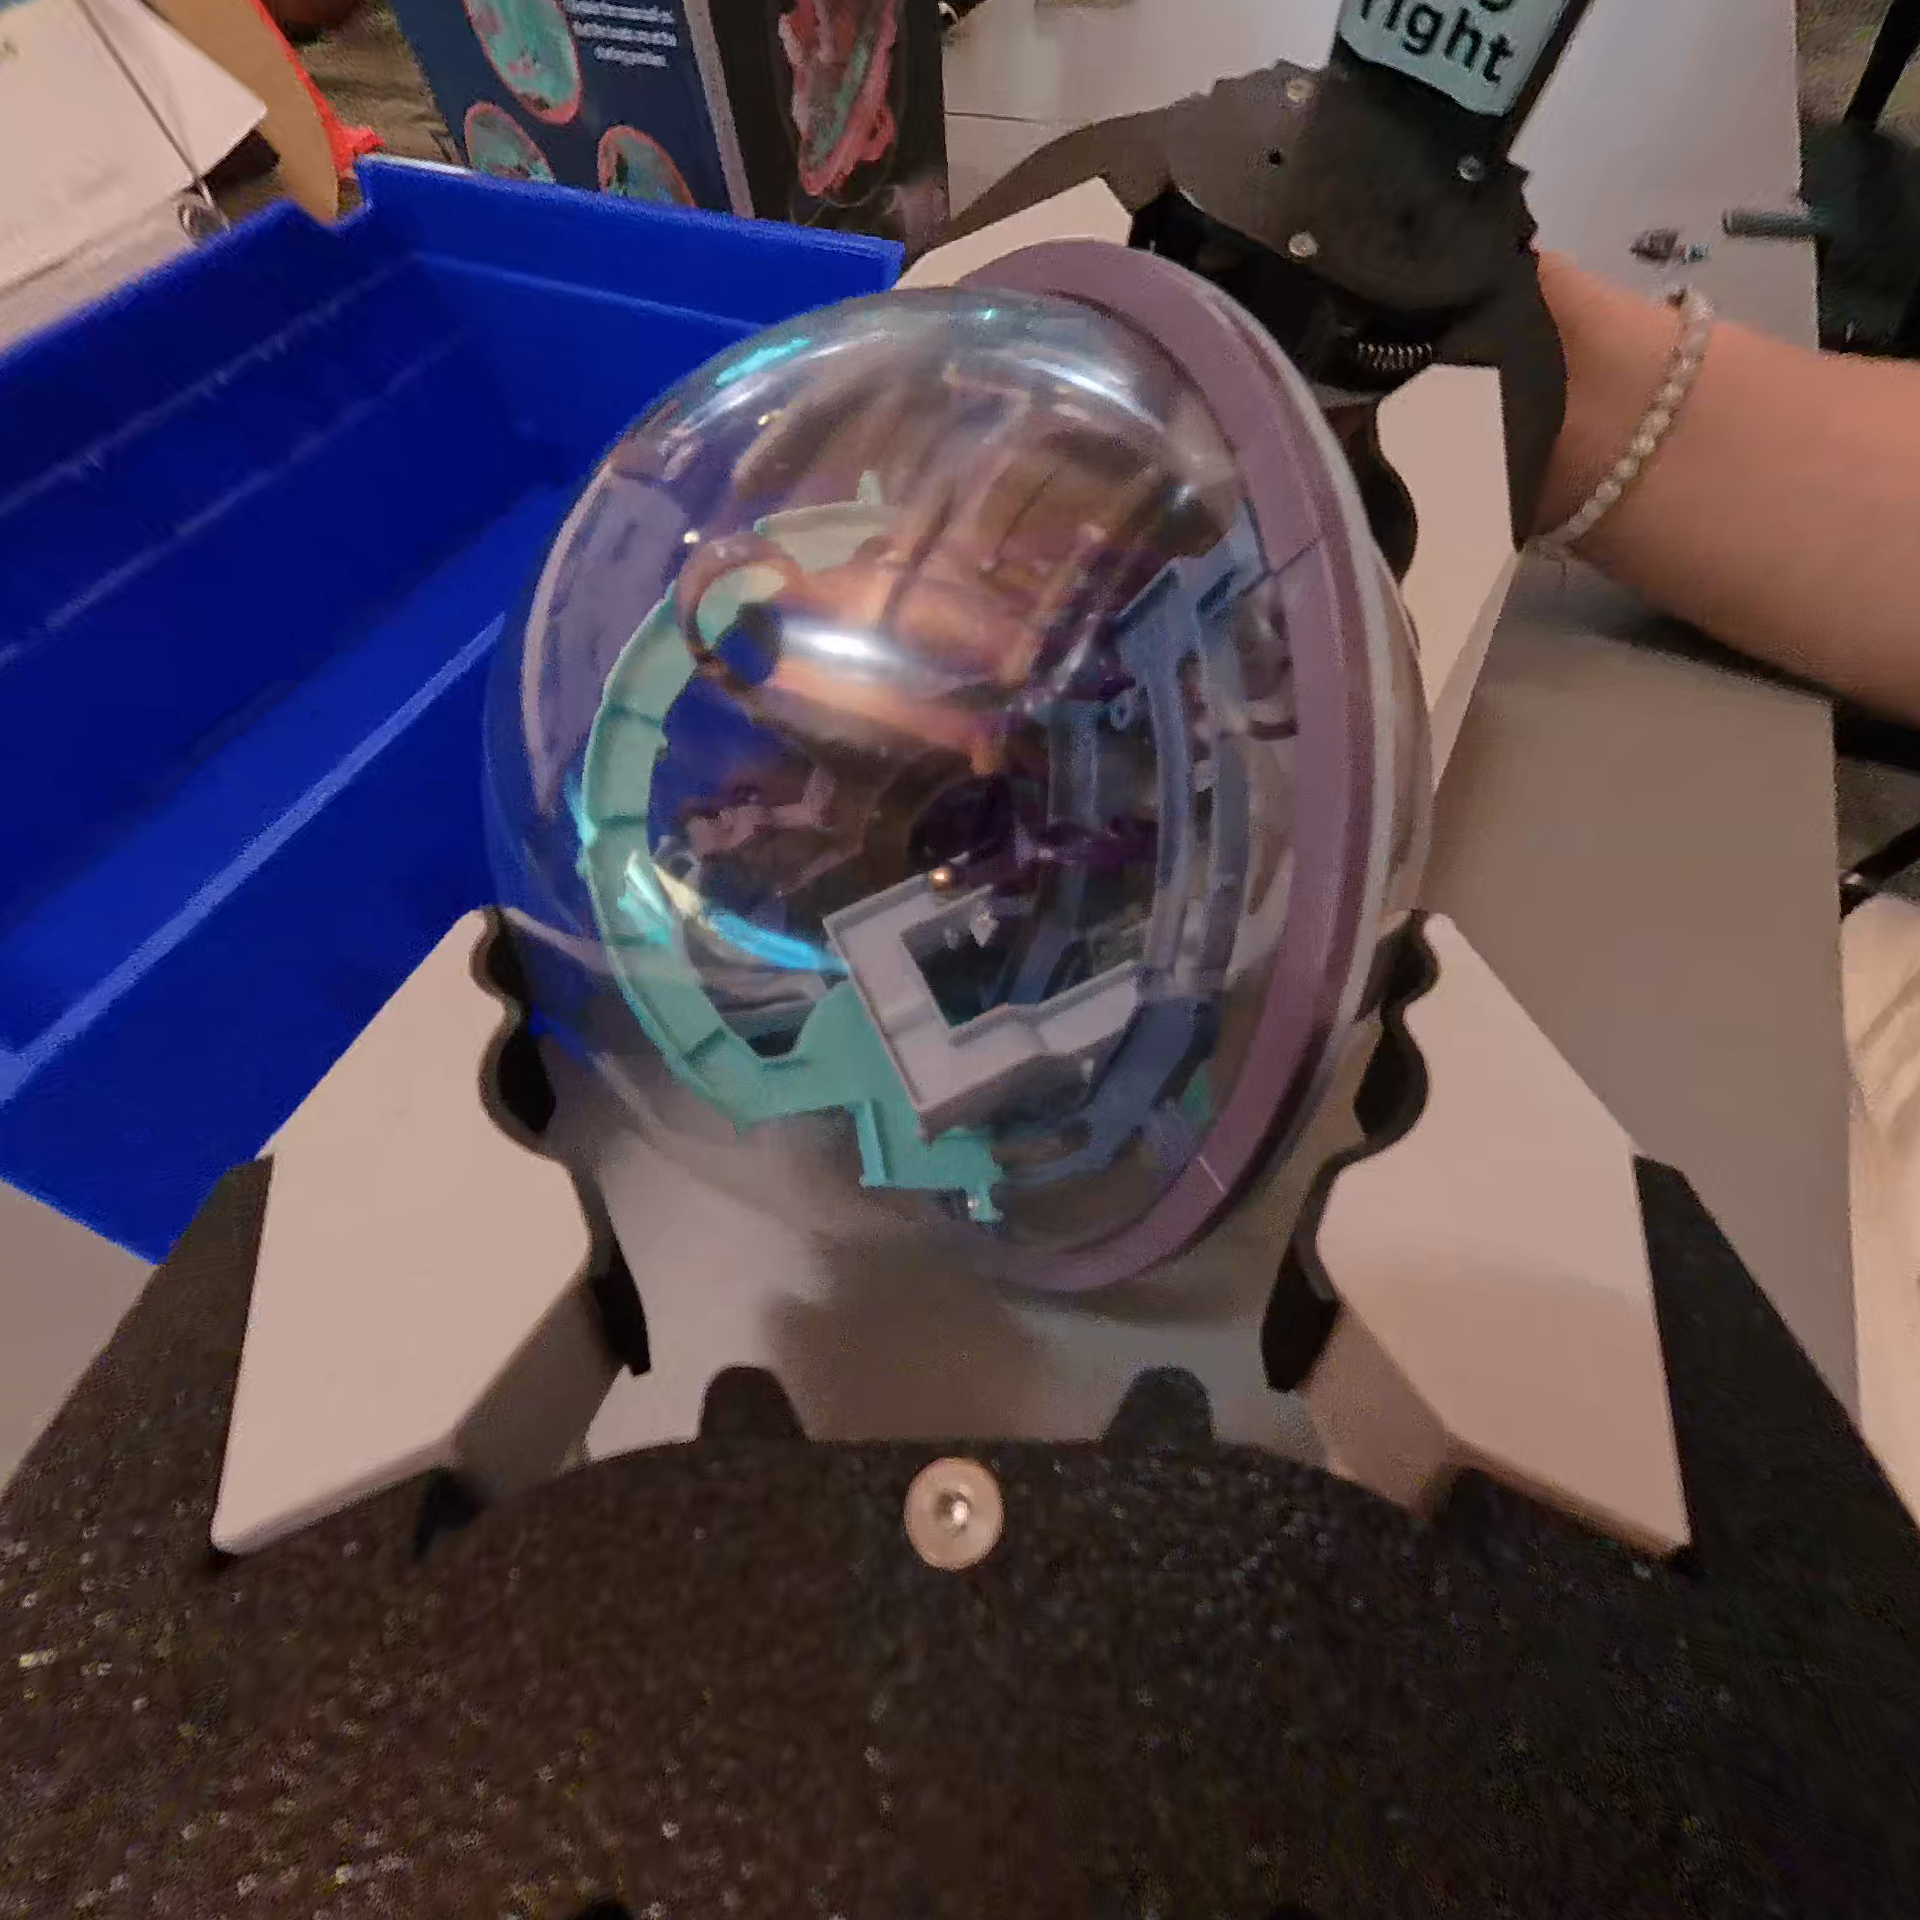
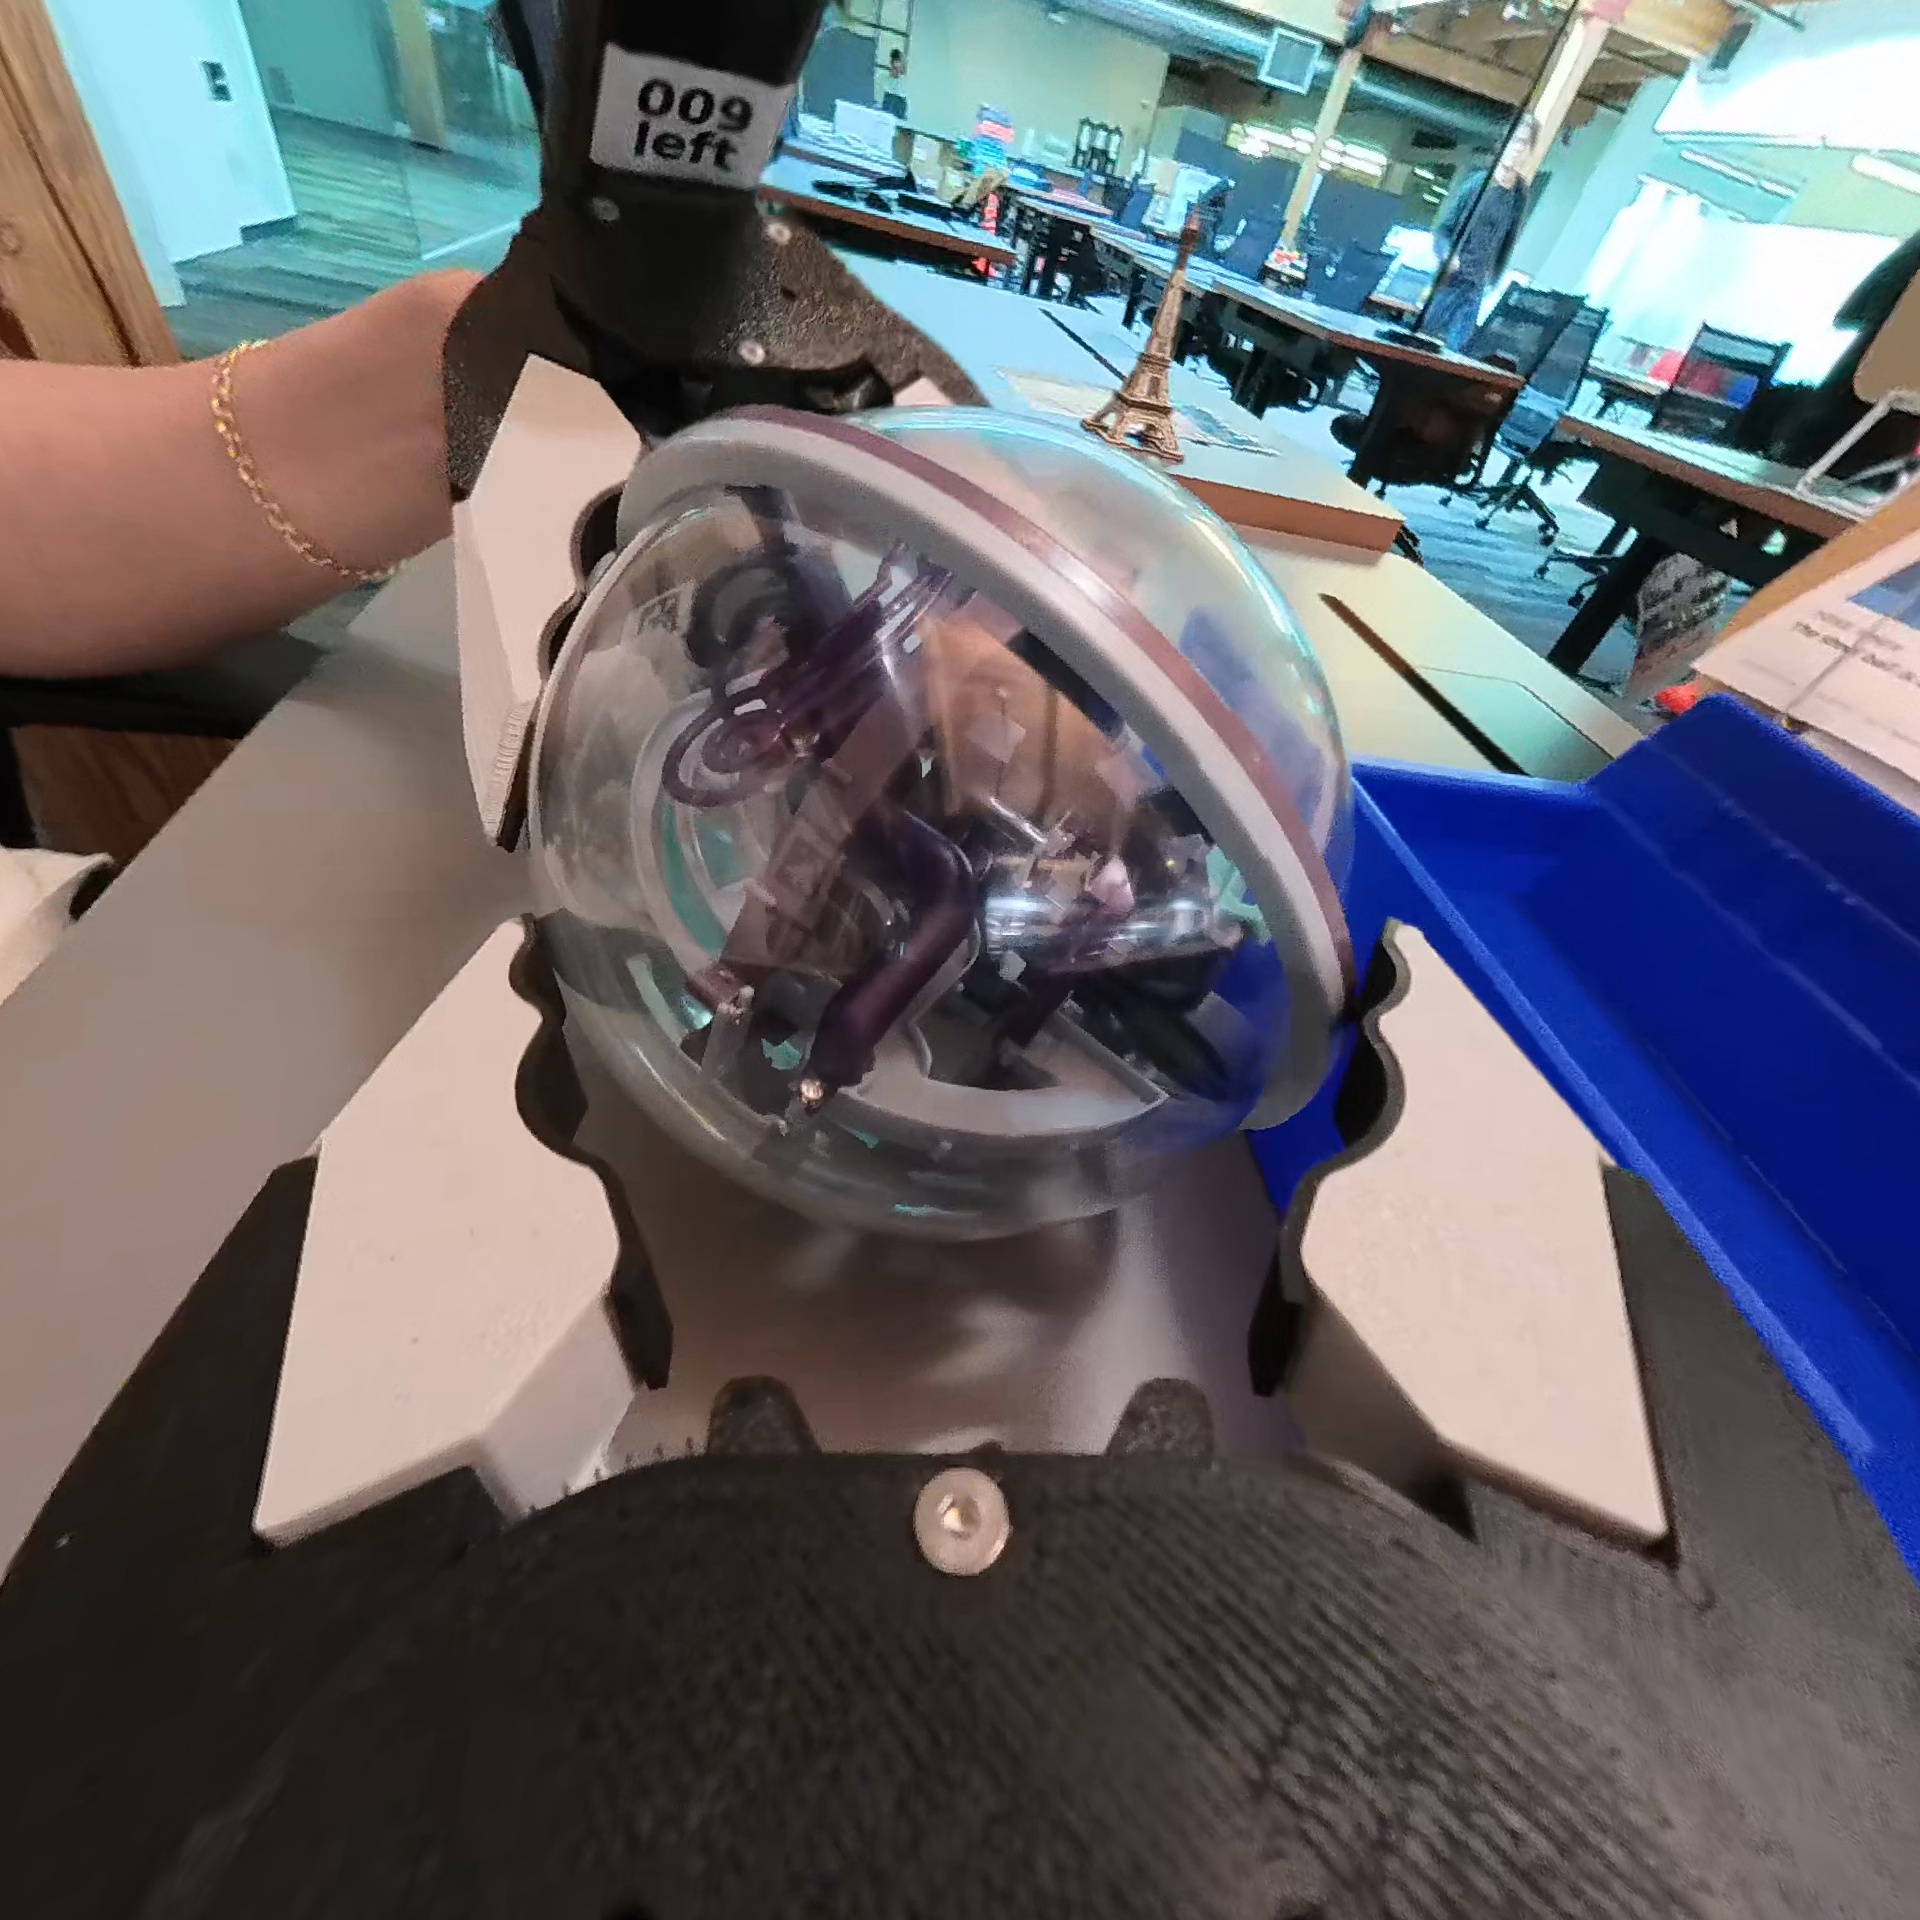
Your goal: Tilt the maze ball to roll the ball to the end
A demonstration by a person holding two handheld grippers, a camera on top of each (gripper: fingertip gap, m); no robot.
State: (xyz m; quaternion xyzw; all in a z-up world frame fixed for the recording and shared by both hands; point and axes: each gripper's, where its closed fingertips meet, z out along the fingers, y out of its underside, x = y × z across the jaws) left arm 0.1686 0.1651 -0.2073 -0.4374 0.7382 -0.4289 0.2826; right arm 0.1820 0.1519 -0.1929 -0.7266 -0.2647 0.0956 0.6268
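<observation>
right now both tongs clamp the maze ball [image 1: 956,769] from opposite sides. its purple seam ring [image 1: 1340,727] tilts toward the right tongs [image 2: 951,1029]; the left tongs [image 1: 961,997] face the clear dome.

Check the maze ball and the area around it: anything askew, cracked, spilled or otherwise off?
Nothing stands out. The maze ball sits tilted between both grippers, dome unbroken, purple rim seated. The tilt fits the task. The blue bin beside it is upright.
</observation>
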